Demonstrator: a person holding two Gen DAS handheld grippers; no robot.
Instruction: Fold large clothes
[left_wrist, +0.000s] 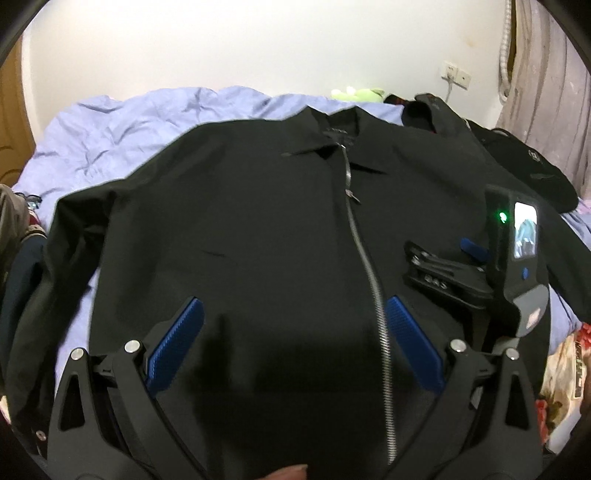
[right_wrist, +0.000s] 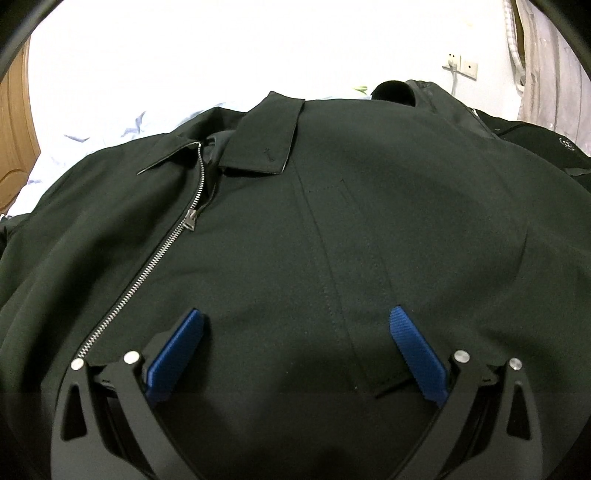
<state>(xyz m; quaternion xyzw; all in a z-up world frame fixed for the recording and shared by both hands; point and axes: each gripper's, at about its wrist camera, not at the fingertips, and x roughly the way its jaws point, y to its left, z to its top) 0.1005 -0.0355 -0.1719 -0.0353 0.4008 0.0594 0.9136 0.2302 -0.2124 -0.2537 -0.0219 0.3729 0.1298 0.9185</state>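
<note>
On the bed, over the crumpled lilac-blue quilt (left_wrist: 122, 125), a large black zip-front jacket (left_wrist: 240, 221) lies spread face up, its collar toward the far wall and its hem toward the person, so its long axis, marked by the silver metal zipper (left_wrist: 364, 254), runs straight away from both tools. The left gripper (left_wrist: 293, 308) hovers above the lower front with its blue-padded jaws spread wide and nothing between them; the zipper passes just inside its right pad. The right gripper (right_wrist: 295, 317) is likewise wide apart and empty, over the jacket's right front panel, zipper off to its left. One sleeve trails toward the bed's left edge, nearer the left gripper, which I judge would take that side first. Other dark garments (left_wrist: 532, 166) lie piled near the far right corner.
</note>
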